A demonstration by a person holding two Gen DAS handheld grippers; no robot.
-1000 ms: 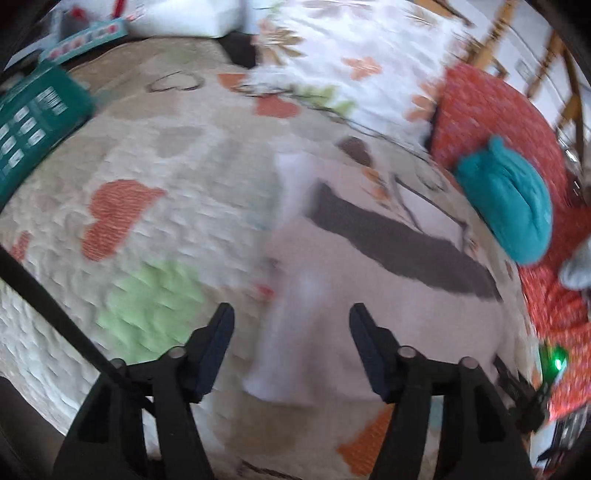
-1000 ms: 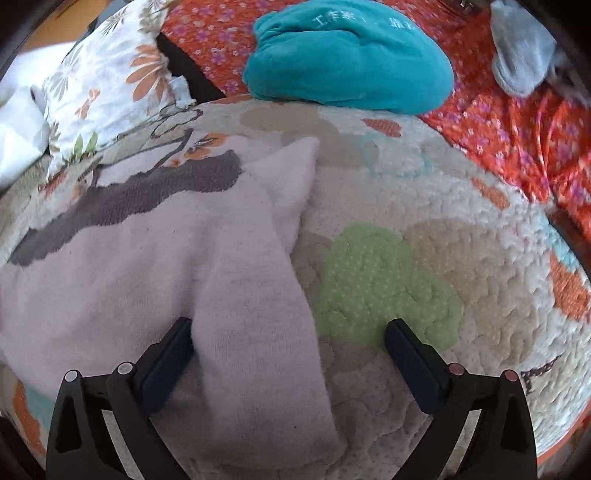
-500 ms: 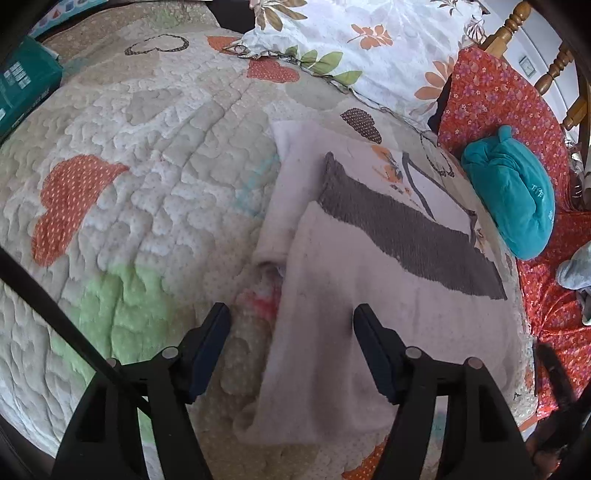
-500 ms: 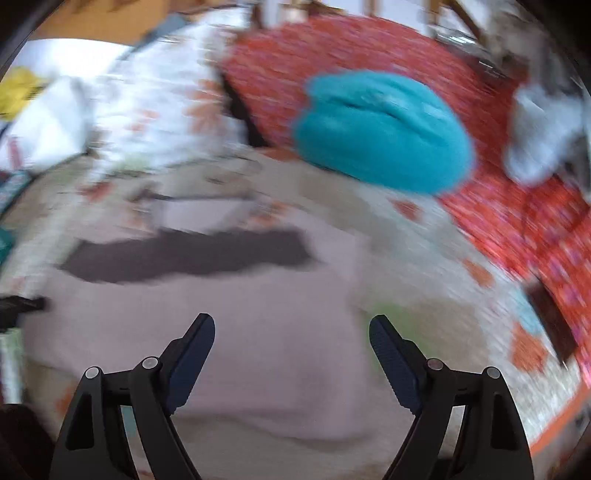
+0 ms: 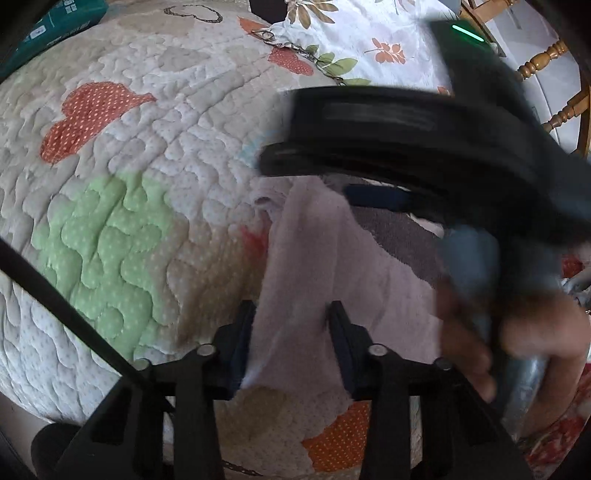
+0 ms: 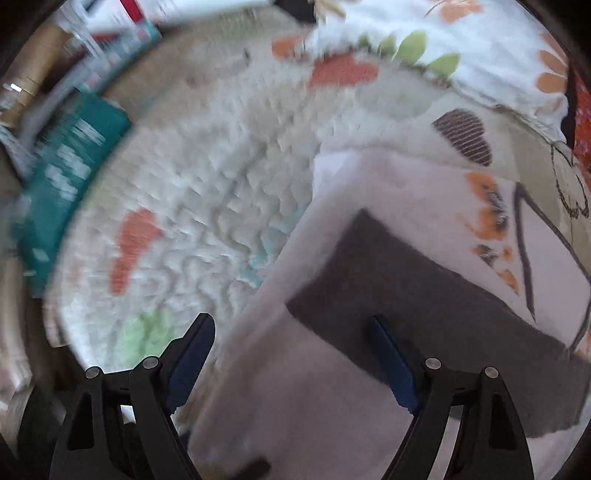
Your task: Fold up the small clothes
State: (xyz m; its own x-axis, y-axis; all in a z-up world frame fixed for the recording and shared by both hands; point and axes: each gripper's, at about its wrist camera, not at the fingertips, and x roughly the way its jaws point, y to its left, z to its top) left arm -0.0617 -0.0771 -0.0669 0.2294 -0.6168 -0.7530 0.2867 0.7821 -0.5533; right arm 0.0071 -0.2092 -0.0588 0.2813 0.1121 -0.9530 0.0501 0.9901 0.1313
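Light: I see soft, even daylight on the quilt point(image 5: 155, 155); it looks bright, without hard glare.
Shadows: I find only faint ones, under the left gripper point(image 5: 291, 347) and beneath the garment point(image 5: 332, 266) edge.
Left wrist sharpness: quilt stitching reads crisp to me; the right gripper point(image 5: 406, 136) crossing the view is heavily smeared, and the hand point(image 5: 517, 332) holding it is smeared too.
Right wrist sharpness: I get motion blur nearly everywhere; the teal box point(image 6: 70, 177) streaks, and the pillow point(image 6: 480, 55) is soft.
Distortion: I see strong fisheye bulging, with dark vignetted corners in both views.
Bright spot: a green indicator light point(image 5: 468, 33) glows.
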